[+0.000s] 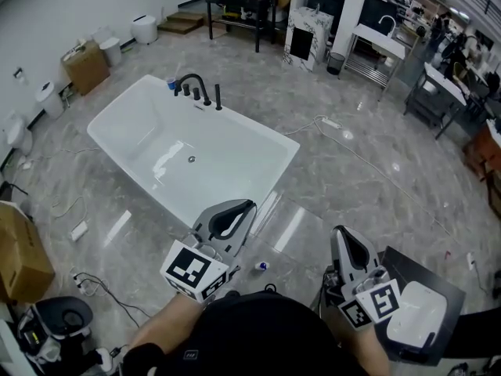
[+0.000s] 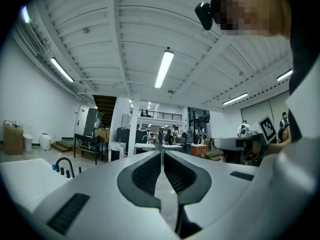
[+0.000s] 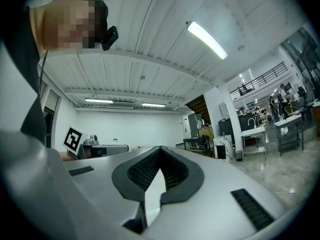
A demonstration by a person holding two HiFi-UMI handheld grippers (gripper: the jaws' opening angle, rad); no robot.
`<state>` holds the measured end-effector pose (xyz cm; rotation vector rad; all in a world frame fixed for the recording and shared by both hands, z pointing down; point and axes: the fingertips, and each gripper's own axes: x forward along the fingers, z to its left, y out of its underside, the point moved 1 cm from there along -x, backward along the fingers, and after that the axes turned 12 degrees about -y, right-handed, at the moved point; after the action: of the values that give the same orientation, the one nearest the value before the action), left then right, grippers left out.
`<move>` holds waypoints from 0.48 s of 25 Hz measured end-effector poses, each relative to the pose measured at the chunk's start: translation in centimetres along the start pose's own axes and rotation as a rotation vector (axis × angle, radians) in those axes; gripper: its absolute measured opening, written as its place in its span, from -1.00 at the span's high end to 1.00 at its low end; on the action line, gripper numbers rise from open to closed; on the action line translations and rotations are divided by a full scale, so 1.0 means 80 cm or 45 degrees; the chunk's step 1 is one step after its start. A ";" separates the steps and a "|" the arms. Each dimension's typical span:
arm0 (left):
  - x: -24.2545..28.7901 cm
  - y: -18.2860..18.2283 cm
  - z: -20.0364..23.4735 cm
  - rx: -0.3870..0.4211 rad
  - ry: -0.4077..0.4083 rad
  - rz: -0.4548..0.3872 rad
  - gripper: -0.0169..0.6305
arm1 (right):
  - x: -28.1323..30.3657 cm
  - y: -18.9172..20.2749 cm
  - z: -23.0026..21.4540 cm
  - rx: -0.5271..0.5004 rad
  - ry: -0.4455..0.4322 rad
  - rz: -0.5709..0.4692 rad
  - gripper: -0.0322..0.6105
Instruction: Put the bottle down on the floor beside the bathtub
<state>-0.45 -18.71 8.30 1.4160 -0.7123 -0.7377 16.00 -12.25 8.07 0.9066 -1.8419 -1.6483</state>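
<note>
A small white bottle with a blue cap [image 1: 261,265] is on the grey floor just off the near corner of the white bathtub [image 1: 288,152]. It lies between my two grippers, and neither touches it. My left gripper [image 1: 249,207] is held up over the floor by the tub's near edge, its jaws shut with nothing between them; in the left gripper view, the left gripper [image 2: 162,155] points level across the room. My right gripper [image 1: 342,233] is shut and empty as well; in the right gripper view, the right gripper [image 3: 160,149] aims upward towards the ceiling.
A black faucet [image 1: 196,84] stands on the tub's far rim. A black tray with a white basin [image 1: 415,313] sits at the lower right. Cardboard boxes [image 1: 84,65] and toilets line the left wall. Cables [image 1: 94,282] trail over the floor. Black tables stand at the back.
</note>
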 end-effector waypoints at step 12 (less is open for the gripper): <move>-0.015 0.007 -0.015 -0.034 0.027 -0.002 0.85 | -0.014 0.015 0.017 0.011 0.031 0.035 0.81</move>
<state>-0.13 -17.03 8.84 1.3981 -0.6822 -0.7299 15.53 -10.44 9.09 0.8967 -1.8388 -1.6071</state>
